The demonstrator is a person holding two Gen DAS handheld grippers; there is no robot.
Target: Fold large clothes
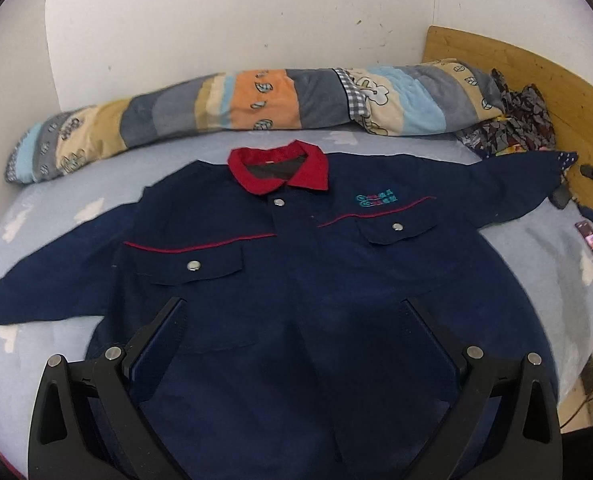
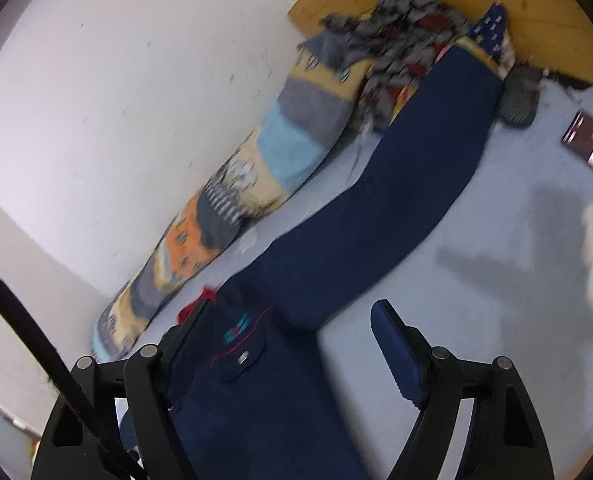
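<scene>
Both tools, left tool (image 1: 296, 320) and right tool (image 2: 292, 320), hover wide and empty over the spread jacket (image 1: 296, 264) on the bed (image 1: 56, 208); folding seems unstarted, so next comes gripping a sleeve (image 2: 408, 184).

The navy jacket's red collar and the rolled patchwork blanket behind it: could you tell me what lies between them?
Only bare light-blue bedsheet separates the red collar from the patchwork blanket; the left wrist view shows it.
</scene>
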